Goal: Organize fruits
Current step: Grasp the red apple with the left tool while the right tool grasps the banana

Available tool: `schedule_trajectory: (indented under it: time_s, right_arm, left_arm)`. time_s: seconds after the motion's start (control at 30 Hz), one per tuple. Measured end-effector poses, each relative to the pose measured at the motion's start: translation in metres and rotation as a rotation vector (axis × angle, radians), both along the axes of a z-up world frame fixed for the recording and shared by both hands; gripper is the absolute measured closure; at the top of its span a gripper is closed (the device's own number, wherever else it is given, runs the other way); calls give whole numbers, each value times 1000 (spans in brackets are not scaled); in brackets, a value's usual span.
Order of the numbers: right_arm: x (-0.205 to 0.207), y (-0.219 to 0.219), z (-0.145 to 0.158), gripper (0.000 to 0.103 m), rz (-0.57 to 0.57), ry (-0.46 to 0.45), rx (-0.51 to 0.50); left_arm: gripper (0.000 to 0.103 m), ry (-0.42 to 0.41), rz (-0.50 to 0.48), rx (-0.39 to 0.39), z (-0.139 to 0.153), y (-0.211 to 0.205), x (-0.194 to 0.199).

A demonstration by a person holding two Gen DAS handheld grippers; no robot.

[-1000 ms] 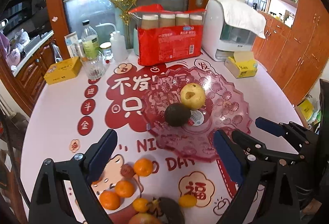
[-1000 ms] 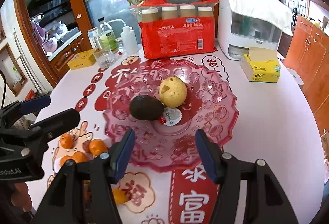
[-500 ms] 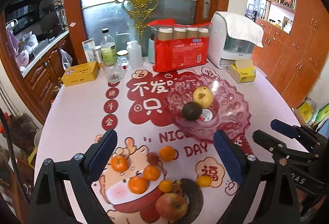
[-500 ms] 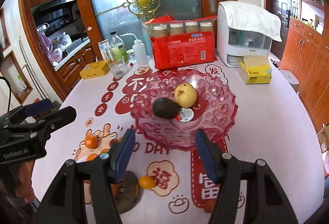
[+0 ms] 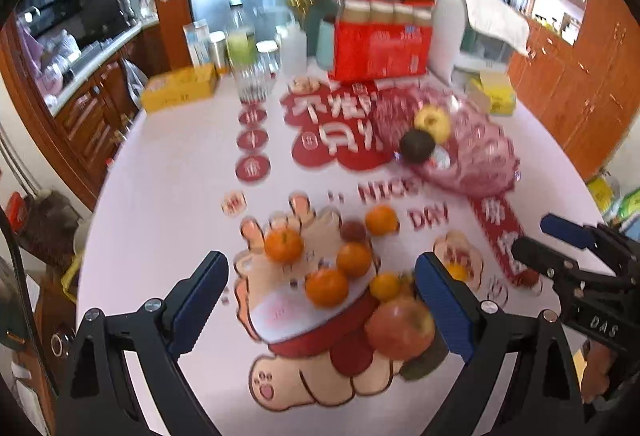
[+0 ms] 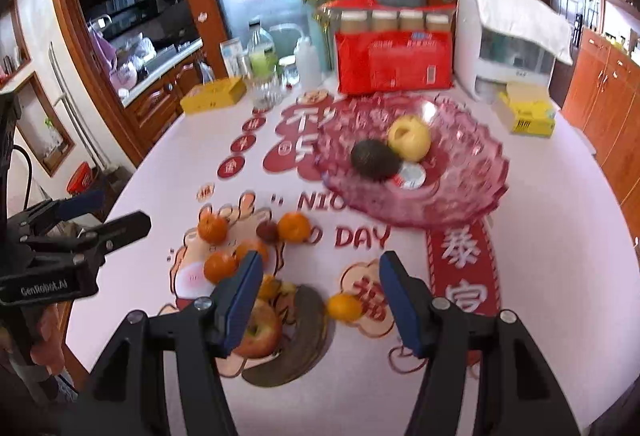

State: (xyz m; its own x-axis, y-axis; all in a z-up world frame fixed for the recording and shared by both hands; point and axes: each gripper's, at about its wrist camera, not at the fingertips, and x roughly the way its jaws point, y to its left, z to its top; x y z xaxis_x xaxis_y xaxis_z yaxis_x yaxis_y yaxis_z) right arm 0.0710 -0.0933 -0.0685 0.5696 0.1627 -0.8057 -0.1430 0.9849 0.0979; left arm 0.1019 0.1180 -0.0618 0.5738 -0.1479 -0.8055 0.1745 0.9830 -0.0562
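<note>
Both tongs stand apart and empty: the left tongs hang over the oranges and apple lying loose on the near table, the right tongs just beside them. The pink bowl, farther right, already holds an avocado and a pear, so the next pick is probably in hand: lower onto one fruit and close. The tablecloth reads "NICE DAY"; the left tongs' body reads "GenRobot.AI".

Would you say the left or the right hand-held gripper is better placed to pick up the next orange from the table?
Left, probably. The left hand-held gripper stands open with the oranges framed between its fingers, while the right hand-held gripper faces mostly bare tablecloth.
</note>
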Motion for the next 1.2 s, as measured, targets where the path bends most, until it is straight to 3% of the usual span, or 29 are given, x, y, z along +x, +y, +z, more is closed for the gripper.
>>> schedule_trajectory:
  time_s: [0.33,0.5,0.73,0.9,1.2]
  right_arm:
    - [-4,-5,-55,42,-67,141,25]
    - [-7,-14,-71,42,-100,171,30]
    - [-10,-28,-80,42,-137,186,48]
    - [-10,-31,-86,42,-140,196,59]
    - [-4,-25,-99,42,-107,231,73]
  left_arm:
    - [9,167,-171,-18,-78,-38,-17]
    - [9,194,-217,7,-102,-58,-17]
    - [9,219,-246,0,-117,-76,-7]
    - [31,282,-243,-40,-130,-79,2]
    - [32,290,-221,-92,-135,-72,1]
